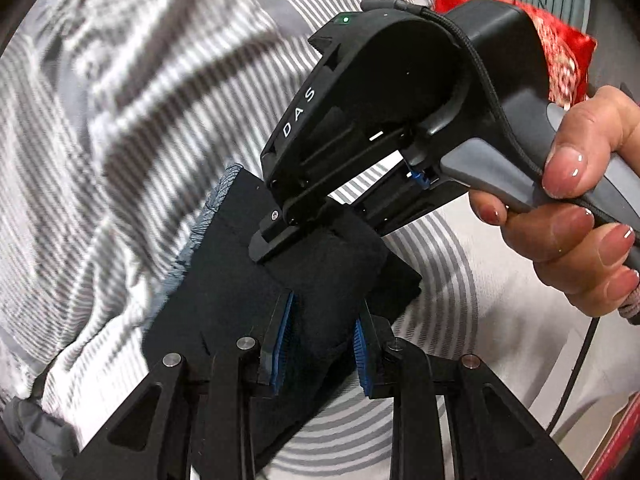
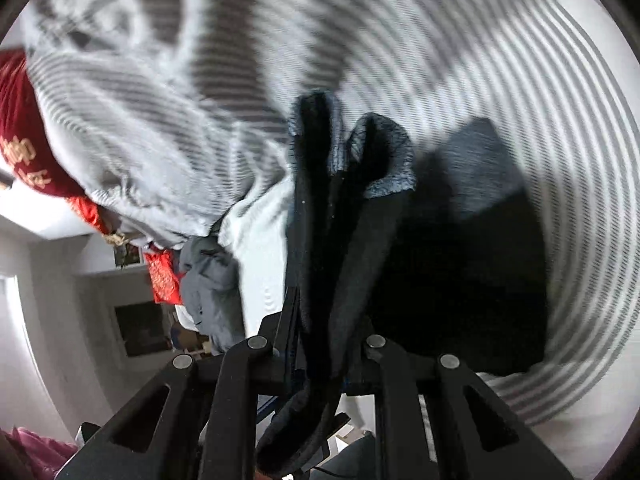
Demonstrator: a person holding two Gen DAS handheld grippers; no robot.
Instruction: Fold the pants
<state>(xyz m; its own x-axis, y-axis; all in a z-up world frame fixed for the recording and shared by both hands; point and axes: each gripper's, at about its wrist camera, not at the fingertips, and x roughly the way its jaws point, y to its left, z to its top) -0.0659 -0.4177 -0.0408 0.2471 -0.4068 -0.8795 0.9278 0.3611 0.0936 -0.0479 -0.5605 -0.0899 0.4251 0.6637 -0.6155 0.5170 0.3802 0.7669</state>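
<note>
Your left gripper (image 1: 320, 340) pinches a raised fold of the dark pants (image 1: 248, 292), which lie on the striped bedding (image 1: 120, 120). Your right gripper (image 1: 276, 242) (seen from the left wrist view) clamps the same bundle just beyond, held in your right hand (image 1: 580, 220).

One pair of pants (image 1: 248, 296), two hand-held grippers (image 1: 320, 340) (image 2: 324, 344), one red cushion (image 1: 560, 44), one striped bedcover (image 1: 120, 120).

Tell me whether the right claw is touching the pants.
Touching. In the right wrist view, the right claw is closed on a bunched fold of the dark pants.
</note>
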